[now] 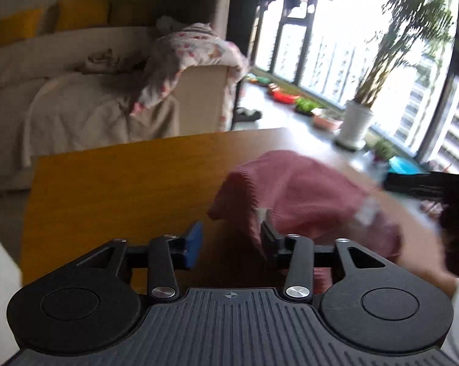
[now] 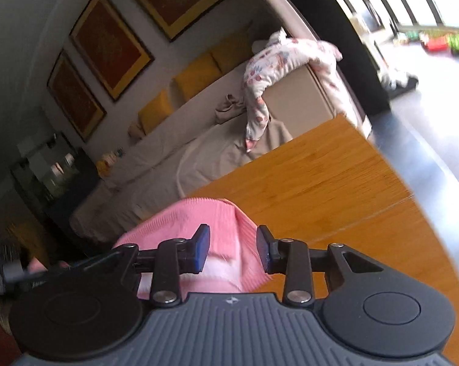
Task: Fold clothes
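The pink sweater (image 2: 180,228) lies bunched on the wooden table (image 2: 336,189), between the spread, empty fingers of my right gripper (image 2: 233,251). My left gripper (image 1: 231,242) is open too, at its edge. A one-layer pinch may undo the bundle.

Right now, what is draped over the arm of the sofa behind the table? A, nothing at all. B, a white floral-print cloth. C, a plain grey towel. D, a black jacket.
B: a white floral-print cloth hangs over the sofa arm, beyond the wooden table.
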A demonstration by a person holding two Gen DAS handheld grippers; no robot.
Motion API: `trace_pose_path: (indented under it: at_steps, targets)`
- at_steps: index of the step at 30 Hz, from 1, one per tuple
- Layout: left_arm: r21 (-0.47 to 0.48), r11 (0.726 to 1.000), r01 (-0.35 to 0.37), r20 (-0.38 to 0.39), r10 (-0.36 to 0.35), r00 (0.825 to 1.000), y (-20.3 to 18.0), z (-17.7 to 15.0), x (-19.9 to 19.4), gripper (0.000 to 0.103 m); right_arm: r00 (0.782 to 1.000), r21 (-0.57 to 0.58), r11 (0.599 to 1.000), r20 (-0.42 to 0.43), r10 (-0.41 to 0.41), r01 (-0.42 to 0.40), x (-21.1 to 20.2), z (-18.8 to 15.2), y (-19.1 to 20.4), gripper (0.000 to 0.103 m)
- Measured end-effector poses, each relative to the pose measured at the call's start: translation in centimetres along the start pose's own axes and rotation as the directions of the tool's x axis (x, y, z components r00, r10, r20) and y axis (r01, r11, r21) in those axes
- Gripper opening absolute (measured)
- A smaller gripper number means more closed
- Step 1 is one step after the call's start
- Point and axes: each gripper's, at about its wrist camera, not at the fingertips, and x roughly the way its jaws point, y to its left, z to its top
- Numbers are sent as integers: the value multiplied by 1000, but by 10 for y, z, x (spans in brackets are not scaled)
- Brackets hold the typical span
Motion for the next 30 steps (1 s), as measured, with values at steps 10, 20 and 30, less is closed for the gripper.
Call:
trace_pose_path:
  at_steps: [10, 20, 30]
  targets:
    - [251, 961, 115, -38, -108, 993, -70, -20, 10, 95, 994, -7, 994, -11, 113, -113, 31, 12, 25, 7]
    - [242, 970, 22, -89, 0, 996, -65, -43, 38, 70, 998, -98, 994, -52, 38, -42, -7, -3, 34, 2]
    - [175, 965, 197, -28, -195, 980, -69, -43, -2, 34, 990, -678, 723, 58, -128, 133, -8, -48, 100, 42]
